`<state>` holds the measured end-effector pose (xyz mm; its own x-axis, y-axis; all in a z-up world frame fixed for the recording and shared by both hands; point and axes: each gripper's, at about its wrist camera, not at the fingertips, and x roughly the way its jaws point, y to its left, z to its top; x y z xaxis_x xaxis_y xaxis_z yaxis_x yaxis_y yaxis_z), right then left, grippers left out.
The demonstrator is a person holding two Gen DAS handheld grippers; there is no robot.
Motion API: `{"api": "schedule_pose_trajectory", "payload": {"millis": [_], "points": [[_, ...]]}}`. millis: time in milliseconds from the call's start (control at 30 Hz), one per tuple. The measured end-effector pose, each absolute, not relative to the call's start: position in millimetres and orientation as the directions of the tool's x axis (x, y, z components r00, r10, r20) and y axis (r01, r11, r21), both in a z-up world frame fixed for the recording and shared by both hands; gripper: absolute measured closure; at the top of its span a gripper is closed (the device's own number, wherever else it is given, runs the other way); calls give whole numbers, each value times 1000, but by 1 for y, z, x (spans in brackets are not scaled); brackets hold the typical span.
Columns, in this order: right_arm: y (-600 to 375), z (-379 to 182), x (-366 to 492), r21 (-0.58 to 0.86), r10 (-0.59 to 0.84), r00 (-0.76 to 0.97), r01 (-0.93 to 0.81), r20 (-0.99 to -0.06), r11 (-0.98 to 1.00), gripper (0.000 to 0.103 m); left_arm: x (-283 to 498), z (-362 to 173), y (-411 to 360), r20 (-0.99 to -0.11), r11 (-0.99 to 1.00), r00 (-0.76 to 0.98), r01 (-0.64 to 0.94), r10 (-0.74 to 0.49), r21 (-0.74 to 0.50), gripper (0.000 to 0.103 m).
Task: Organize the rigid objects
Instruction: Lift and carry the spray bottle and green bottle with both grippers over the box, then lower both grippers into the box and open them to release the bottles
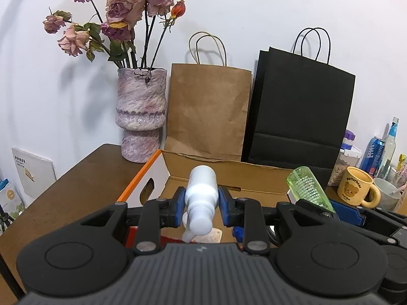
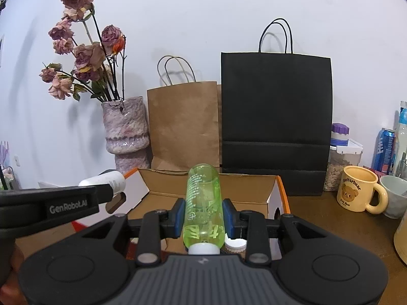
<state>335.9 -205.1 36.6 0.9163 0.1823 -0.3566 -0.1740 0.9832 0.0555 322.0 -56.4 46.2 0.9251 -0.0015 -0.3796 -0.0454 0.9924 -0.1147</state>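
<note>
— Left wrist view first: what have you got?

— My left gripper [image 1: 201,207] is clamped on a white pump bottle [image 1: 202,190], blue pads pressing its sides, the pump head toward the camera and the base pointing out over the open cardboard box [image 1: 229,175]. The box sits on the brown table [image 1: 76,185], with a mottled pink vase [image 1: 141,114] of dried roses just beyond its left corner. A brown paper bag [image 1: 208,111] and a black paper bag [image 1: 302,109] stand against the wall behind it. Off to the right I can see my other gripper carrying a green bottle [image 1: 309,188].

— And the right wrist view?

— My right gripper [image 2: 203,216] is closed tight on that green bottle [image 2: 202,198], white cap toward the camera, the far end over the box [image 2: 254,185]. A white ribbed cap [image 2: 235,245] shows just beside it, below the pad (I cannot tell what it belongs to). The white bottle [image 2: 109,179] pokes in from the left. A yellow bear mug [image 2: 358,190] stands on the table to the right, a pale cup [image 2: 395,195] touching its handle side.
</note>
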Motion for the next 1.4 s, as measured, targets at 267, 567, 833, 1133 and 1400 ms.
{"api": "schedule_pose_trajectory", "payload": {"millis": [267, 567, 833, 1133, 1400], "points": [[-205, 39, 357, 49, 176, 916, -169, -360, 984, 73, 345, 46, -56, -378, 992, 926, -57, 11, -111, 75], [-201, 39, 381, 31, 166, 908, -167, -385, 985, 73, 368, 45, -56, -388, 992, 921, -73, 26, -107, 75], [-202, 38, 405, 21, 144, 899, -149, -414, 989, 73, 395, 41, -56, -400, 992, 916, -81, 35, -99, 75], [-200, 34, 429, -3, 133, 885, -151, -446, 989, 73, 421, 33, -56, -421, 993, 906, -92, 50, -79, 75], [-201, 25, 445, -9, 126, 874, -147, -469, 989, 73, 437, 28, -53, -438, 993, 897, -99, 60, -67, 75]]}}
